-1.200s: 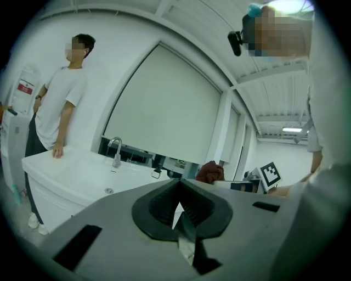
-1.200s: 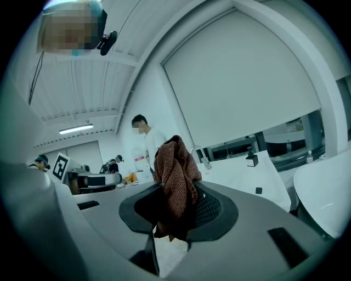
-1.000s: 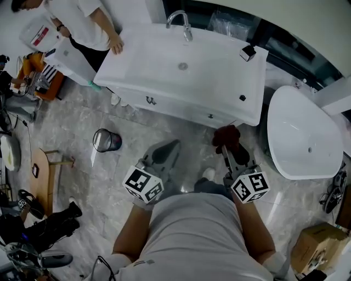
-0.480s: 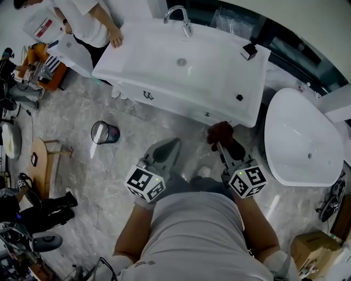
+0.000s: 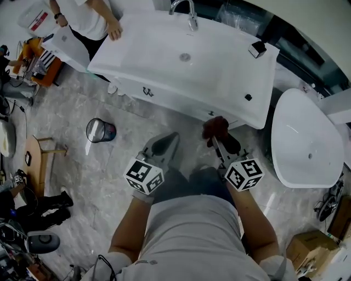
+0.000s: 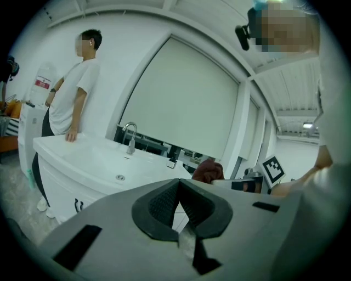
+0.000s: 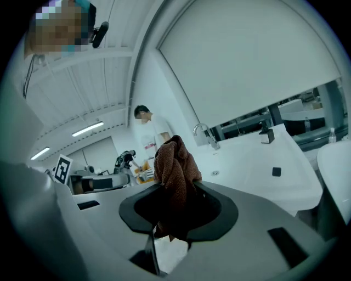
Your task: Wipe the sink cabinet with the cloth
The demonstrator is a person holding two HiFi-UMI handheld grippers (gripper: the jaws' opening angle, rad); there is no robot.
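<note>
The white sink cabinet (image 5: 181,66) stands ahead of me, with a basin, a chrome faucet (image 5: 189,13) and dark handles on its front (image 5: 147,91). My right gripper (image 5: 215,133) is shut on a brown cloth (image 5: 215,126), bunched up just short of the cabinet's front right part. In the right gripper view the cloth (image 7: 174,164) stands up between the jaws. My left gripper (image 5: 164,147) is shut and holds nothing, hanging over the floor below the cabinet front. The left gripper view shows the cabinet (image 6: 82,164) and the cloth (image 6: 208,170) to the right.
A person (image 5: 88,16) leans a hand on the cabinet's left end. A white freestanding tub (image 5: 307,140) sits right of the cabinet. A small bin (image 5: 98,131) stands on the marble floor at the left. A black soap dish (image 5: 256,49) rests on the counter's right back corner.
Both grippers have edged closer to the cabinet front. The right gripper with the cloth has shifted slightly left and forward.
</note>
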